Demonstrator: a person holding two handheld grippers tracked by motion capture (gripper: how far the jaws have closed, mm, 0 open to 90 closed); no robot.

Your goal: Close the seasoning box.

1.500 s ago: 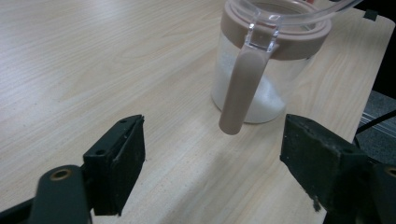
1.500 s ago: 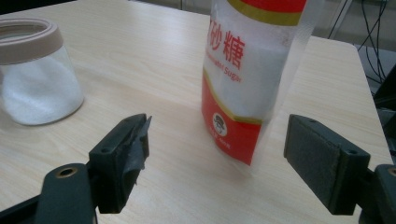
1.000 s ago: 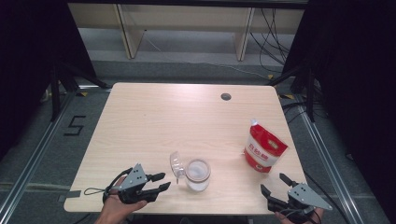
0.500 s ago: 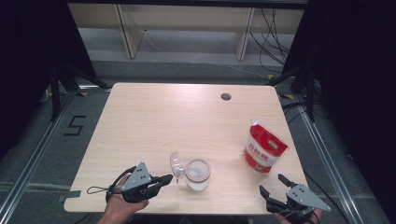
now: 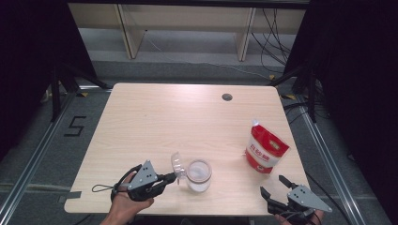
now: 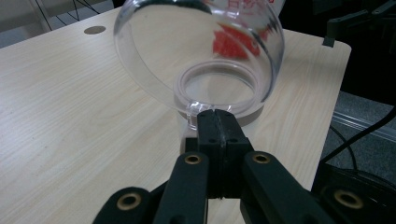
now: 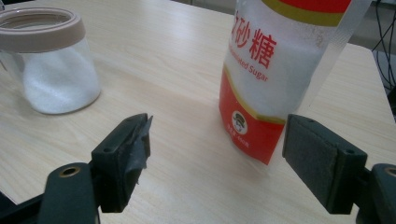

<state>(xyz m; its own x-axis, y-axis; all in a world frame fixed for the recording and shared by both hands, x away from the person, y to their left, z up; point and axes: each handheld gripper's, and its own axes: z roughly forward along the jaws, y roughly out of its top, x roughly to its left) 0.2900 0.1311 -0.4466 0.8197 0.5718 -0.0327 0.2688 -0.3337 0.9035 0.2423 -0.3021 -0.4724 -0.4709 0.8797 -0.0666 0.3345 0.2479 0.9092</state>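
The L gripper (image 5: 174,177) is seen at the near-left table (image 5: 155,122) edge, w/ jaws brought together; they have just been closing. In the left gripper view the black pads (image 6: 218,133) are pressed tight on a small clear tab at the rim of the flipped-up clear lid (image 6: 201,51). The lid is tilted up & away from the jaws, hinged at the jar (image 5: 198,176), which is found directly ahead of the L jaw tips, touching via that tab. The jar is topped by a beige collar & is partly filled w/ white grains, as shown in the right gripper view (image 7: 51,65).

The R gripper (image 5: 273,186) is held at the near-right table edge, jaws spread wide apart, nothing between the pads. The red & white sugar pouch (image 5: 265,150) is stood upright just ahead of the R jaws, near but not touched. The jar is placed well off to the L of the R jaws, roughly between the two grippers.

A dark round hole (image 5: 227,97) is set in the table far beyond both grippers.
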